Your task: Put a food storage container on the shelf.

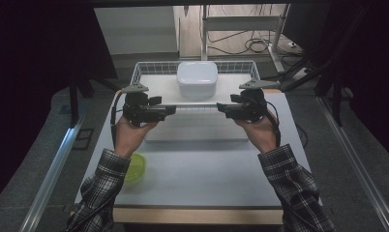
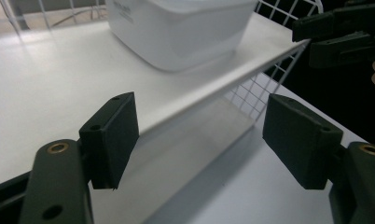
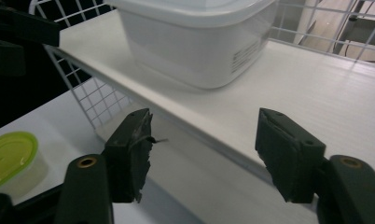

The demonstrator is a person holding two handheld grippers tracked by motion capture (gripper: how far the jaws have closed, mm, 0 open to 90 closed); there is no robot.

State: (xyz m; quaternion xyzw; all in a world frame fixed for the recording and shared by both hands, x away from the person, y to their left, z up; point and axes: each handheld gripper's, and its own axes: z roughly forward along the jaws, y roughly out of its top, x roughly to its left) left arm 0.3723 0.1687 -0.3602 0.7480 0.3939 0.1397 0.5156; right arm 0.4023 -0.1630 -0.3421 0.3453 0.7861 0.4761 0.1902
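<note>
Dark curtains close off both sides of the scene, and a grey floor with a tangle of cables runs behind a white rectangular desk (image 1: pixel 202 179). On the far half of that desk stands a white wire basket rack with a flat white shelf board (image 1: pixel 166 87) inside it. A white rounded-square plastic container with a lid (image 1: pixel 197 79) sits on the shelf, against the rack's far side and about midway along it.

Both grippers hover at the rack's near edge, facing each other. The left gripper (image 1: pixel 169 109), held in the person's left hand (image 1: pixel 129 135), hangs at the near left part of the rack, its jaws spread wide and empty; in the left gripper view (image 2: pixel 199 140) the shelf's front edge runs between them without touching either, and the white container (image 2: pixel 181 30) lies beyond. The right gripper (image 1: pixel 221 108), held in the right hand (image 1: pixel 258 130), sits at the near right part of the rack, likewise released, with nothing between its jaws; in the right gripper view (image 3: pixel 202 149) the shelf edge crosses the gap and the container (image 3: pixel 195 42) stands further in.

A small clear plastic tub with a lime-green lid (image 1: pixel 136 166) rests on the desk well nearer than the rack, towards the left edge, just beside the left plaid sleeve (image 1: pixel 98 191).
</note>
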